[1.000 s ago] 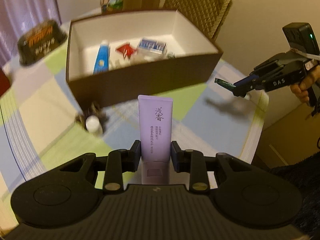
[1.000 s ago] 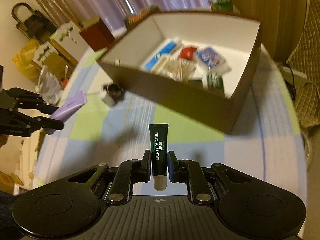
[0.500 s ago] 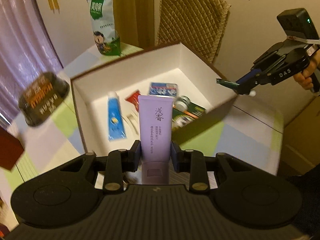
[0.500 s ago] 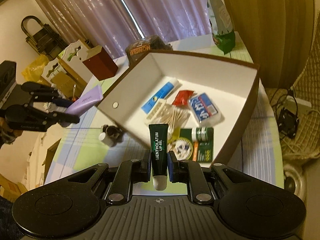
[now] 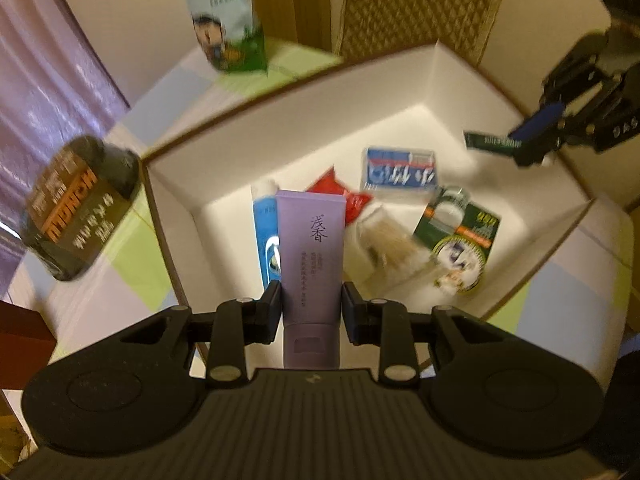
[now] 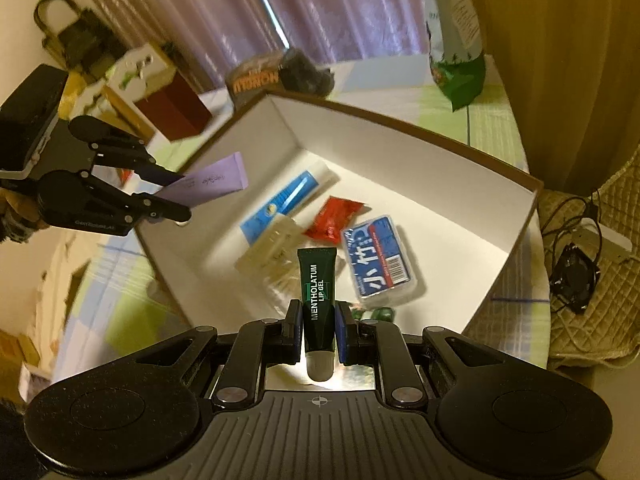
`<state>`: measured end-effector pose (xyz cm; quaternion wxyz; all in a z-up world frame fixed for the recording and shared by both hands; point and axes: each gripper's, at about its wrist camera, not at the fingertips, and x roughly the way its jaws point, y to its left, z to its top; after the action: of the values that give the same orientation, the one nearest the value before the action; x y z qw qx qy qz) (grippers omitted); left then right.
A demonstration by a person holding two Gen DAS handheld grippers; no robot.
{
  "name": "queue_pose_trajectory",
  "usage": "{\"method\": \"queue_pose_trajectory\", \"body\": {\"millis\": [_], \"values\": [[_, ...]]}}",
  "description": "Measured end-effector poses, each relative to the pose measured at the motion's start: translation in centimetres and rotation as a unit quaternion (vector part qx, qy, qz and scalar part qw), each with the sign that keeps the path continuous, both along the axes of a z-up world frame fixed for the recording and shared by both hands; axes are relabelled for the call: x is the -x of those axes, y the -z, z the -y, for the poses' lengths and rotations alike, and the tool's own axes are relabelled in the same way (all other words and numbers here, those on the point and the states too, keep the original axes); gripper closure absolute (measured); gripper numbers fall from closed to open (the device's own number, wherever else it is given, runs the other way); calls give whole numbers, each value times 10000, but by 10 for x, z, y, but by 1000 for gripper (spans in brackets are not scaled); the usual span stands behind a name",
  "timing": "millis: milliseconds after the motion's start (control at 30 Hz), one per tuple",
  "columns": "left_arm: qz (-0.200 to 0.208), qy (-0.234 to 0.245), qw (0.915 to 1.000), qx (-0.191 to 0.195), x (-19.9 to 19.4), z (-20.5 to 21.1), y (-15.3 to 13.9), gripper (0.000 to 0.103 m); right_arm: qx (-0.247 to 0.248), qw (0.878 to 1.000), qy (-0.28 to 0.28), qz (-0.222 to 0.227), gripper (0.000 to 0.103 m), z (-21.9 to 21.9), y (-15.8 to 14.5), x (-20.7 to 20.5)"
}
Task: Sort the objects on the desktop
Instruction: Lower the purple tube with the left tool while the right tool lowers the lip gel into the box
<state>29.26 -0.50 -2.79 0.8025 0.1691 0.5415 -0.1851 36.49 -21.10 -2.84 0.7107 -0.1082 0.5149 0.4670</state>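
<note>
My left gripper is shut on a purple tube, held upright over the near wall of the brown box. In the right wrist view that purple tube hangs above the box's left rim. My right gripper is shut on a dark green lip gel tube above the box interior; the left wrist view shows this lip gel tube over the box's right side. Inside lie a blue tube, a red sachet, a blue-and-white pack, cotton swabs and a green packet.
The box stands on a checked tablecloth. A dark snack tub sits to its left, a green-and-white bag behind it, a dark red box further left. A quilted chair back stands beyond the table.
Both grippers have come forward and over the box with their tubes. The box interior now fills both views, and the small white-capped item on the cloth has dropped out of sight.
</note>
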Motion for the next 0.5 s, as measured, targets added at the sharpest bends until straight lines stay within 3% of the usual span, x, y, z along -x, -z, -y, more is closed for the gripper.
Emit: {"method": "queue_pose_trajectory", "body": {"millis": [200, 500], "values": [[-455, 64, 9984, -341, -2, 5, 33, 77, 405, 9984, -383, -44, 88, -16, 21, -9], [-1083, -63, 9928, -499, -10, 3, 58, 77, 697, 9944, -769, -190, 88, -26, 38, -3]]}}
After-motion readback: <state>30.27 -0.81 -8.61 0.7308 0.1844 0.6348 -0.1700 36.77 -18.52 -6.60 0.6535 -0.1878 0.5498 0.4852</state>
